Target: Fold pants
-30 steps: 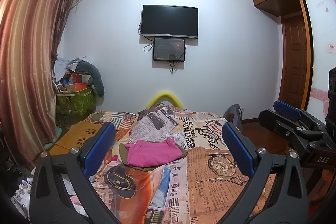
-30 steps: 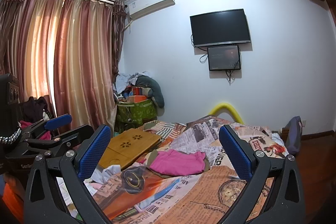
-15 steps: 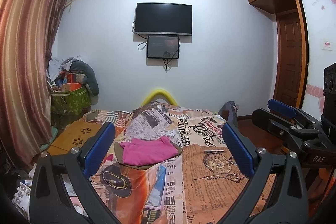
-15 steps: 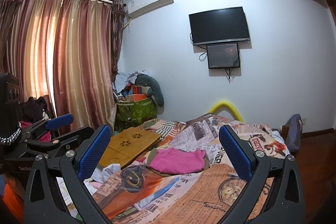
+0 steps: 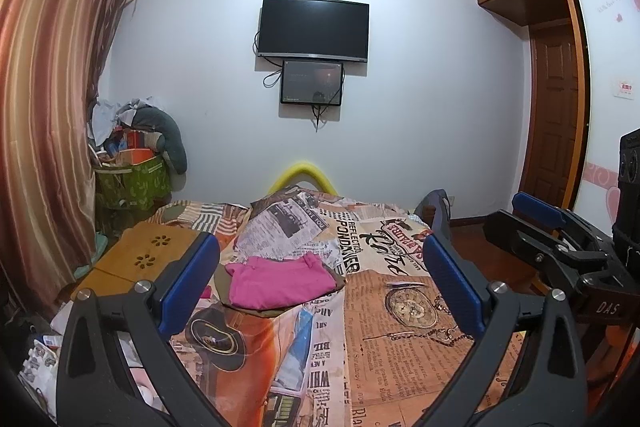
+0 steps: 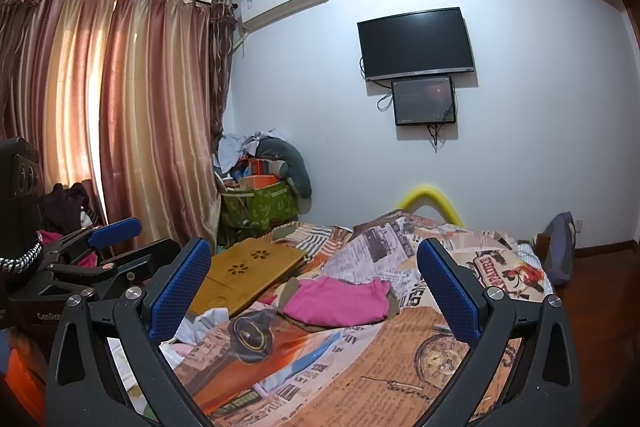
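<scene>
Folded pink pants [image 5: 280, 283] lie on top of an olive garment on the bed, mid-bed toward the left; they also show in the right wrist view [image 6: 340, 301]. My left gripper [image 5: 320, 281] is open and empty, held above the near part of the bed, well short of the pants. My right gripper [image 6: 314, 285] is open and empty too, level with the left one. The right gripper shows at the right edge of the left wrist view [image 5: 560, 247], and the left gripper at the left edge of the right wrist view [image 6: 100, 251].
The bed [image 5: 400, 347] has a newspaper-print cover. A wooden lap tray [image 5: 140, 259] lies on its left side. A green basket piled with clutter [image 5: 132, 183] stands by the curtain. A TV [image 5: 312, 29] hangs on the far wall. A door [image 5: 556, 115] is at right.
Both grippers stay open and have shifted slightly; the left view has tilted up and swung a little, so the bed and pants sit a bit lower in frame. The pants have not moved.
</scene>
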### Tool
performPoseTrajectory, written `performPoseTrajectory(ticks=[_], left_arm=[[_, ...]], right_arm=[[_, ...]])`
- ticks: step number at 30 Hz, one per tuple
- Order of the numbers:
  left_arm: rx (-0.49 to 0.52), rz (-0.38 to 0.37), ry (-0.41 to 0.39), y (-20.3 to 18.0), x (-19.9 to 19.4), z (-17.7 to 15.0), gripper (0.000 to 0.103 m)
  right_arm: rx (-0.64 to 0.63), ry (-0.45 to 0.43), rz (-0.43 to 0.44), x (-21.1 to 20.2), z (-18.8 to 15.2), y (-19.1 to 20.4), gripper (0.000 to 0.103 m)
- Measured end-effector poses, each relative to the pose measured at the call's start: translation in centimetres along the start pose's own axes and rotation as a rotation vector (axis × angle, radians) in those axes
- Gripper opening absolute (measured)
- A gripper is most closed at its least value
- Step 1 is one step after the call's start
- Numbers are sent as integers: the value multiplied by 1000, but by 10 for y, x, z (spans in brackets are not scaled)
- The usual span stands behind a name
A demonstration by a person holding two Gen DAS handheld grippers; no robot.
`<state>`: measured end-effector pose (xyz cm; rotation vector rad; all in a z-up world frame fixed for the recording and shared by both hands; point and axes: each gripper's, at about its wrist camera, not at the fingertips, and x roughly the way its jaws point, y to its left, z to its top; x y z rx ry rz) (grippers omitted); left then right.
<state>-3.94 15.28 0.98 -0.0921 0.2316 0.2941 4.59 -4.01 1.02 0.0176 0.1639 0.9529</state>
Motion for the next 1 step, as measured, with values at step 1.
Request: performPoseTrajectory(ticks=[1], left_arm=[[0,0,1,0,0,0,103]], right_arm=[[1,1,0,0,0,0,102]])
